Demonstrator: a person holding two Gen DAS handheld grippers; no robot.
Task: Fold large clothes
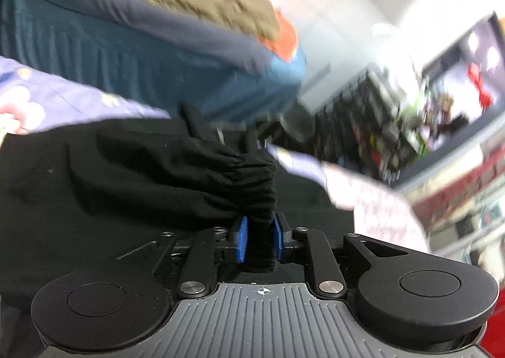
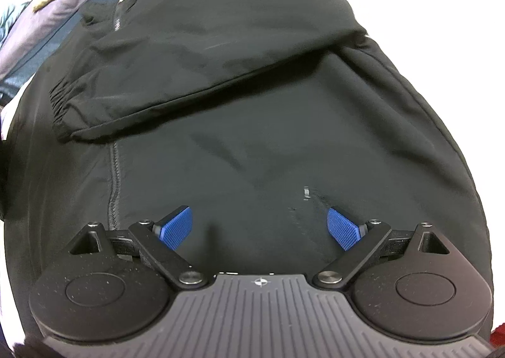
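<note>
Left gripper (image 1: 260,239) clamps jacket cuff (image 1: 252,181); right gripper (image 2: 258,225) splayed over jacket (image 2: 252,124)

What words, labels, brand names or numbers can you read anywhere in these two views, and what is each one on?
None can be read.
Black jacket: no lettering shows; the small pale mark on its front is too small to read as text.
Screen and the shelves of colourful items beside it: motion-blurred, illegible.
Gripper bodies: each carries only a small crosshair symbol, no letters.
Floral sheet: pattern only.
</note>
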